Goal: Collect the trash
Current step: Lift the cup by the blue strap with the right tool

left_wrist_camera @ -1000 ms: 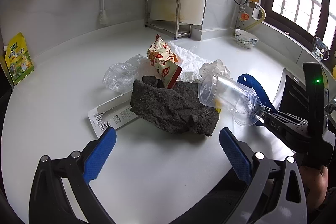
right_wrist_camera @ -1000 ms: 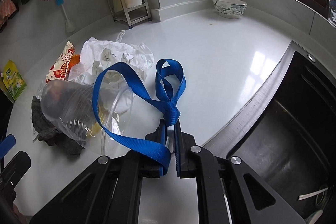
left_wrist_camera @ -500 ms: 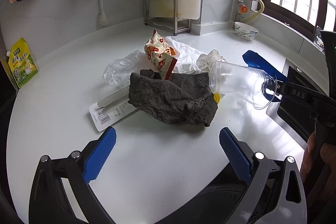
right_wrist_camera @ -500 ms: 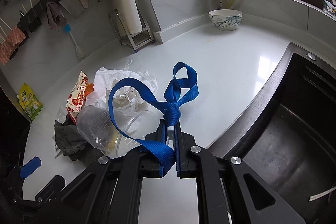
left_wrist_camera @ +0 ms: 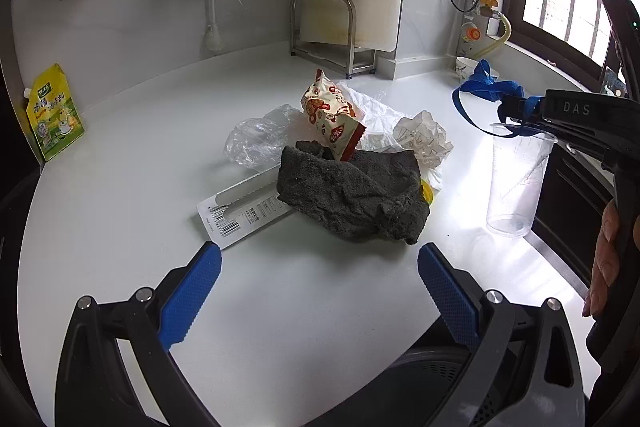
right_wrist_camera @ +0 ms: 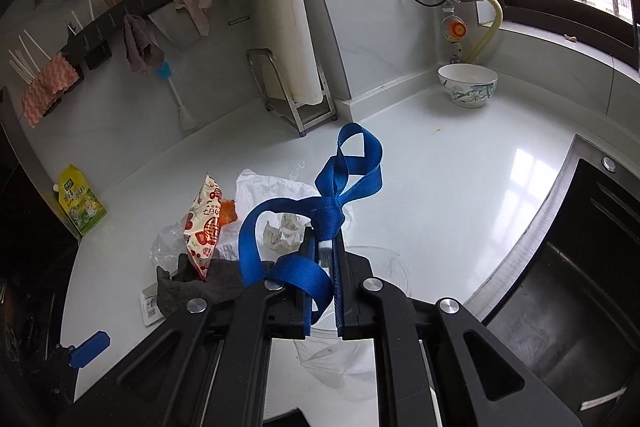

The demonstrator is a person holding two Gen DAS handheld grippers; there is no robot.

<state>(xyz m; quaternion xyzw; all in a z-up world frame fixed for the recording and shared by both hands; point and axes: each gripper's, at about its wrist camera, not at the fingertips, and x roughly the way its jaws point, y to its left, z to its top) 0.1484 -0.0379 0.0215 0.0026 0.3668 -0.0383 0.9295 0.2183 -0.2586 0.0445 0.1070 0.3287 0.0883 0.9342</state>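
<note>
Left wrist view: left gripper (left_wrist_camera: 318, 277) jaws spread, empty, near the grey cloth (left_wrist_camera: 352, 195) on the counter (left_wrist_camera: 120, 187). Right gripper (right_wrist_camera: 323, 259) jaws pressed together, pinching the clear plastic cup (left_wrist_camera: 516, 183) rim and blue strap (right_wrist_camera: 332, 203). Risk: the thin rim may slip out, dropping the cup. The snack wrapper (left_wrist_camera: 332, 115) stays mid-counter. Legible: "DAS" on the right gripper; barcode card (left_wrist_camera: 240, 217) print unreadable.

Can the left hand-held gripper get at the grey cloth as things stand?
Probably yes: the left hand-held gripper is open, the grey cloth lies straight ahead, only bare counter between them.
</note>
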